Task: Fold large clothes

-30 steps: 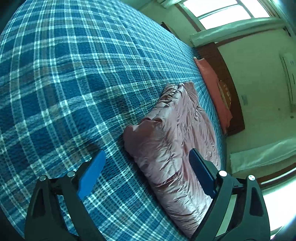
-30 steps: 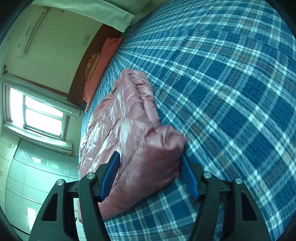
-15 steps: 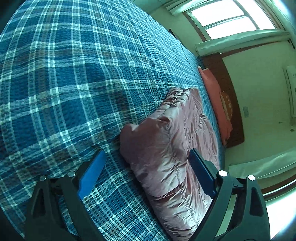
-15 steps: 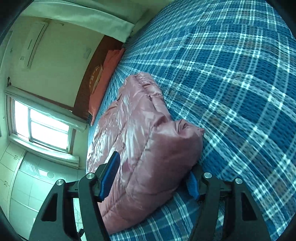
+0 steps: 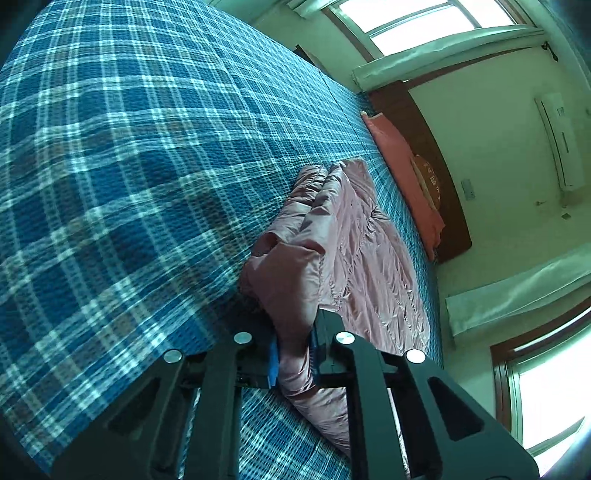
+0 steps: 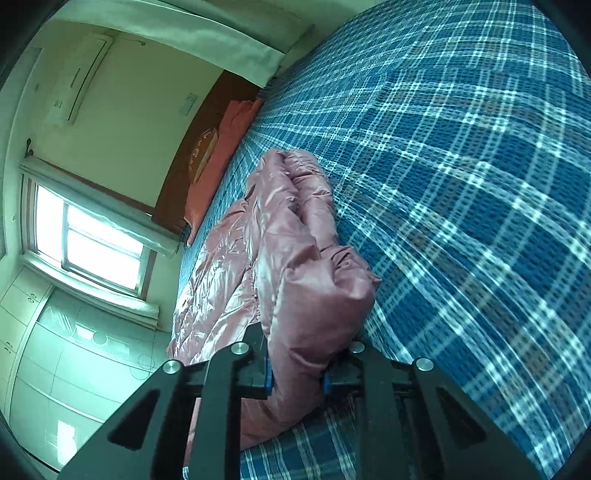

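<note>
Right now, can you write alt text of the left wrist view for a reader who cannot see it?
The left gripper pinches a bunched corner of a shiny pink quilted padded garment that lies on a bed with a blue plaid cover. Behind are a long salmon-pink pillow, a dark wooden headboard and a bright window.

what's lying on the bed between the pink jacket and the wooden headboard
An orange-pink pillow against the headboard, with bare plaid bedspread before it; left wrist view shows it.
</note>
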`<move>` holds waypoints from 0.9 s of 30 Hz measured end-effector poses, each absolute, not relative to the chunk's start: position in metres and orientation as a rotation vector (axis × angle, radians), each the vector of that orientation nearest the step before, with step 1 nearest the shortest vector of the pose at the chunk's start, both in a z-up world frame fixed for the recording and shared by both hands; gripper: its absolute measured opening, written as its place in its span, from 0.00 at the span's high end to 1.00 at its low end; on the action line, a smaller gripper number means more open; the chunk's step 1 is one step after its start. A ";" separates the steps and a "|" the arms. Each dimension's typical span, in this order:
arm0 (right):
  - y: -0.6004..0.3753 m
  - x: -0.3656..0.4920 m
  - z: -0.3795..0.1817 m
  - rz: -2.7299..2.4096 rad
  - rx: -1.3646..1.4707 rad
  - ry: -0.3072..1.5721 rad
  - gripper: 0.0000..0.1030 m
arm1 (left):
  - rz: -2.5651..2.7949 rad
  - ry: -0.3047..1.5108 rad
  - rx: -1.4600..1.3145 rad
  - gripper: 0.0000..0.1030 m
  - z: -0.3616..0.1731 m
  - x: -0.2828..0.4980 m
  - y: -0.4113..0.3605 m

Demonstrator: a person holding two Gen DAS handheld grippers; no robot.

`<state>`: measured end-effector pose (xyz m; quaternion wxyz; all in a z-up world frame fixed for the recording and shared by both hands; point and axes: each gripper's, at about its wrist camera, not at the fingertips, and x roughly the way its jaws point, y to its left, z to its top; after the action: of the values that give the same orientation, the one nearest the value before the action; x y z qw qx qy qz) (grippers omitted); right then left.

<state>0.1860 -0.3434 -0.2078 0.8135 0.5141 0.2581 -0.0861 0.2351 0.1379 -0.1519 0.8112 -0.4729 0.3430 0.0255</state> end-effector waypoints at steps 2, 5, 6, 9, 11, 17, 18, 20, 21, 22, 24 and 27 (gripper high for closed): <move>-0.342 0.175 -0.208 -0.177 1.106 0.560 0.83 | 0.053 0.743 -1.012 0.89 -0.157 0.224 0.142; -0.340 0.153 -0.210 -0.166 1.116 0.576 0.83 | 0.049 0.759 -1.005 0.88 -0.159 0.204 0.149; -0.339 0.145 -0.210 -0.163 1.118 0.583 0.83 | 0.046 0.764 -0.999 0.88 -0.159 0.195 0.151; -0.335 0.120 -0.212 -0.155 1.126 0.602 0.83 | 0.042 0.780 -0.975 0.88 -0.160 0.170 0.156; -0.332 0.108 -0.213 -0.152 1.123 0.614 0.83 | 0.044 0.789 -0.971 0.88 -0.161 0.154 0.160; -0.330 0.098 -0.225 -0.139 1.176 0.624 0.77 | 0.050 0.798 -0.998 0.87 -0.174 0.135 0.166; -0.330 0.097 -0.225 -0.144 1.182 0.622 0.76 | 0.054 0.791 -1.001 0.85 -0.175 0.132 0.167; -0.330 0.093 -0.223 -0.156 1.173 0.618 0.74 | 0.082 0.788 -0.984 0.78 -0.174 0.126 0.168; -0.330 0.090 -0.222 -0.160 1.168 0.618 0.73 | 0.100 0.786 -0.979 0.71 -0.173 0.122 0.169; -0.330 0.087 -0.221 -0.163 1.163 0.620 0.72 | 0.121 0.784 -0.976 0.65 -0.172 0.117 0.171; -0.329 0.077 -0.219 -0.174 1.142 0.624 0.70 | 0.142 0.788 -0.962 0.61 -0.172 0.109 0.178; -0.329 0.065 -0.214 -0.193 1.100 0.635 0.70 | 0.175 0.807 -0.889 0.54 -0.166 0.102 0.183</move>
<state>0.0655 -0.3285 -0.2140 0.8007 0.5129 0.2962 -0.0899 0.1016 0.1830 -0.1661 0.8216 -0.4175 0.3792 0.0824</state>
